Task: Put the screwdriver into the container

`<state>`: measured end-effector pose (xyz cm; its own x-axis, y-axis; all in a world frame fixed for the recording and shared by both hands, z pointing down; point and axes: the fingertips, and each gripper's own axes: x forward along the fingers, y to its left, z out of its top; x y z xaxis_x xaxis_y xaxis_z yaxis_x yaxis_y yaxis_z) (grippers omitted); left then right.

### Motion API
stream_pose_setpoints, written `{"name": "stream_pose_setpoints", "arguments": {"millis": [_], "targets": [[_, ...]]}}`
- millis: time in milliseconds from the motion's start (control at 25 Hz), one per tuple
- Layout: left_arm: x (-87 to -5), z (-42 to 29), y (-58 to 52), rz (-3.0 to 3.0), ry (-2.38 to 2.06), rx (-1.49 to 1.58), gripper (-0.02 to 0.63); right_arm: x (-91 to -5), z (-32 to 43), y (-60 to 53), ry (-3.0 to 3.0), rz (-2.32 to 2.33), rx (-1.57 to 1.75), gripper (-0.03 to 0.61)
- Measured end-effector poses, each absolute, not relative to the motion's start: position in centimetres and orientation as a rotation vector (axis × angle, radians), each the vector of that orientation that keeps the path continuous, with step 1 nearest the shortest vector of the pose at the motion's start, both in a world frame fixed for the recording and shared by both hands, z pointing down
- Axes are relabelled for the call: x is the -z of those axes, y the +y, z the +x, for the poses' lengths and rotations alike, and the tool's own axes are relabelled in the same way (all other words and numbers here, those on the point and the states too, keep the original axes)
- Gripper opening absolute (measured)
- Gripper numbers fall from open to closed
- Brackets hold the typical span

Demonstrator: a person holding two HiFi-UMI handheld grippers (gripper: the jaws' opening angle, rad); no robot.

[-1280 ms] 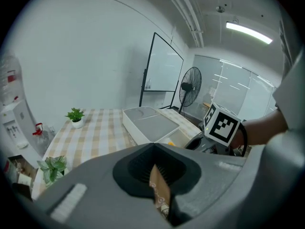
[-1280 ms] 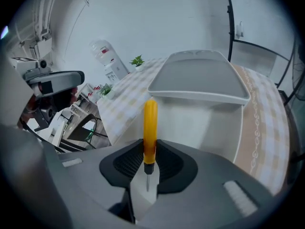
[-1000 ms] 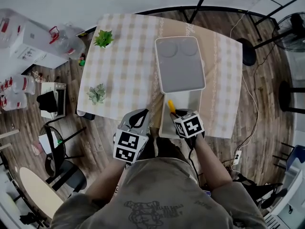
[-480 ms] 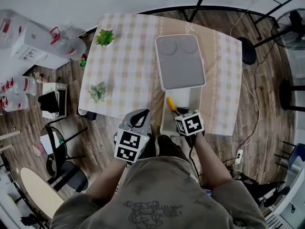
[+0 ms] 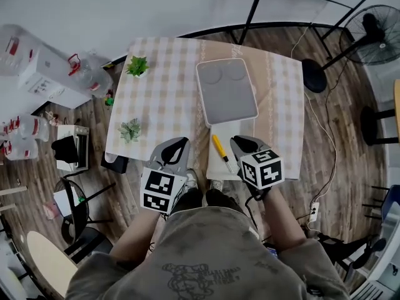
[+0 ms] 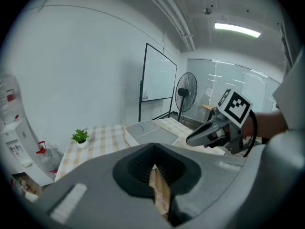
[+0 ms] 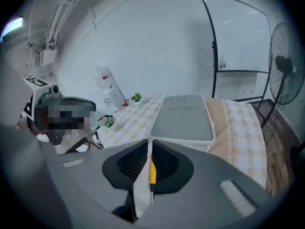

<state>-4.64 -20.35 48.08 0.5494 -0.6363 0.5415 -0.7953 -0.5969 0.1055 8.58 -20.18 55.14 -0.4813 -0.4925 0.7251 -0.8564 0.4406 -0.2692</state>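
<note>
left tool (image 5: 179,144) and right tool (image 5: 240,142) closed, empty; screwdriver (image 5: 220,153) between them, lidded container (image 5: 226,92) beyond, plant (image 5: 130,129) leftward.

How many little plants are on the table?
2. A green plant stands near the far left corner of the table; a paler plant stands closer to the person, by the left edge. None seems hidden.

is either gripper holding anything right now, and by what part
Nothing is held. The left gripper and right gripper are both shut and empty; the screwdriver lies loose in the container.
</note>
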Motion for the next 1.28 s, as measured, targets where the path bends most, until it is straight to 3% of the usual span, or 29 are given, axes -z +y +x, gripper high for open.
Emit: {"name": "stream_pose_setpoints", "arguments": {"millis": [240, 680, 920, 1280], "targets": [[-41.4, -4.6, -21.2, 2.558, -1.246, -0.532, 0.0, -45.2, 8.7, -20.2, -2.3, 1.207, -0.585, 0.052], [-28.9, -4.3, -20.5, 2.771, -1.327, -0.332, 0.0, -30.7, 8.7, -18.1, -2.663, 1.351, -0.452, 0.028], [-25.3, -4.1, -19.0, 2.871, -1.362, -0.243, 0.0, -26.3, 10.0, -16.7, -2.796, 1.458, -0.438, 0.028], [-27.1, -5.2, -18.3, 2.795, -1.355, -0.282, 0.0, -25.8, 9.8, -15.4, -2.79, 1.46, -0.391, 0.026]]}}
